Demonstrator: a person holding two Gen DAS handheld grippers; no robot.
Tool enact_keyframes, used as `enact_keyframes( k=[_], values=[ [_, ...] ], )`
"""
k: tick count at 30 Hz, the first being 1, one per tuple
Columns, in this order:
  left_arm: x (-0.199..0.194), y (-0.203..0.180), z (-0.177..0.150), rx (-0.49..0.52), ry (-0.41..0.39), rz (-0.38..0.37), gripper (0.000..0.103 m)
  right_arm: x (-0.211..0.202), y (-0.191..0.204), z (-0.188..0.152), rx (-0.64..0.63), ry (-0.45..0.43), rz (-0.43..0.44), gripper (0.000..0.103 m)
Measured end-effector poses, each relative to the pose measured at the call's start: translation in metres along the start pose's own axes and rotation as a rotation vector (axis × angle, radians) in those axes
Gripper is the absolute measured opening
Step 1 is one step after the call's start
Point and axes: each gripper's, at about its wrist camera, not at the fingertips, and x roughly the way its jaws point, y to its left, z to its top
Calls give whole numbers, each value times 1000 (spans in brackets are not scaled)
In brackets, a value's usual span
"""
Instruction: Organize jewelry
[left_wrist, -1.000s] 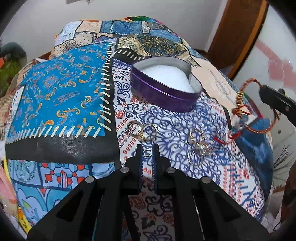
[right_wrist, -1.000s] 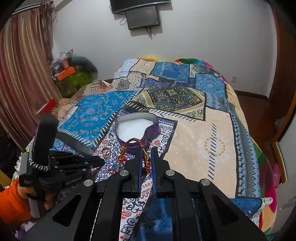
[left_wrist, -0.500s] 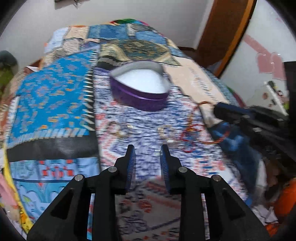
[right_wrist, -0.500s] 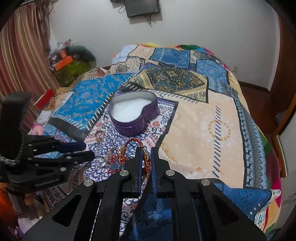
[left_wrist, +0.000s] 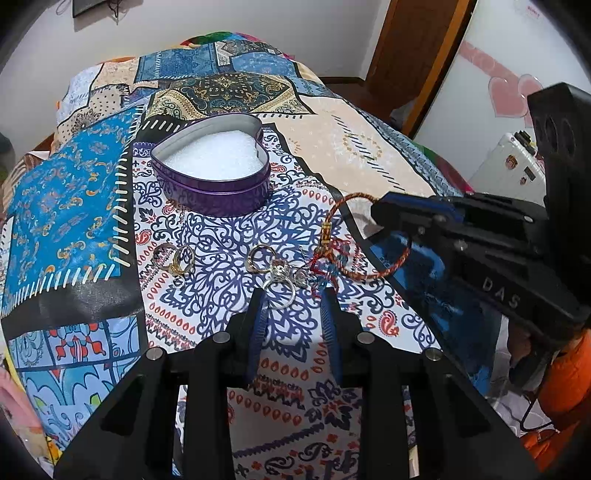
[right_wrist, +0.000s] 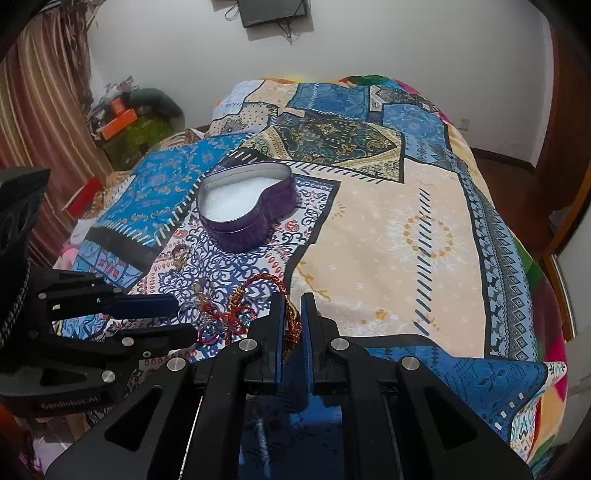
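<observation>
A purple heart-shaped tin (left_wrist: 221, 195) (right_wrist: 243, 232), lined with white foam, sits open on the bedspread. In front of it lie two gold rings (left_wrist: 179, 258) (right_wrist: 181, 254) and, further right, a cluster of rings (left_wrist: 280, 271) (right_wrist: 201, 291). My left gripper (left_wrist: 292, 299) (right_wrist: 184, 318) is open just short of that cluster; a silver ring lies between its fingertips, and the pads do not touch it. My right gripper (right_wrist: 292, 301) (left_wrist: 382, 212) is shut on a red-and-gold braided bracelet (left_wrist: 326, 230) (right_wrist: 266, 277), whose red tassel hangs down beside the ring cluster.
A patchwork bedspread (right_wrist: 388, 236) covers the whole bed. Striped curtains (right_wrist: 40, 110) and a cluttered corner (right_wrist: 136, 114) stand at the left, and a wooden door (left_wrist: 413, 55) at the right. A person's orange sleeve (left_wrist: 565, 387) holds the right gripper.
My left gripper was shut on a small ring; it has opened and shifted right, from the two gold rings to the ring cluster. My right gripper has come down closer with the bracelet.
</observation>
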Motion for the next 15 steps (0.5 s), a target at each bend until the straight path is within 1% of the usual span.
enact_keyframes(
  k=[3, 8, 13, 15],
  values=[
    [-5, -3, -1, 7, -6, 8, 28, -2, -4, -1, 9, -4, 4, 8],
    [-11, -10, 4, 11, -32, -11, 28, -5, -9, -2, 16, -7, 12, 8],
    [1, -19, 11, 27, -16, -52, 28, -6, -11, -3, 24, -9, 22, 8],
    [6, -23, 12, 36, -7, -50, 28, -5, -12, -4, 25, -7, 24, 8]
  ],
)
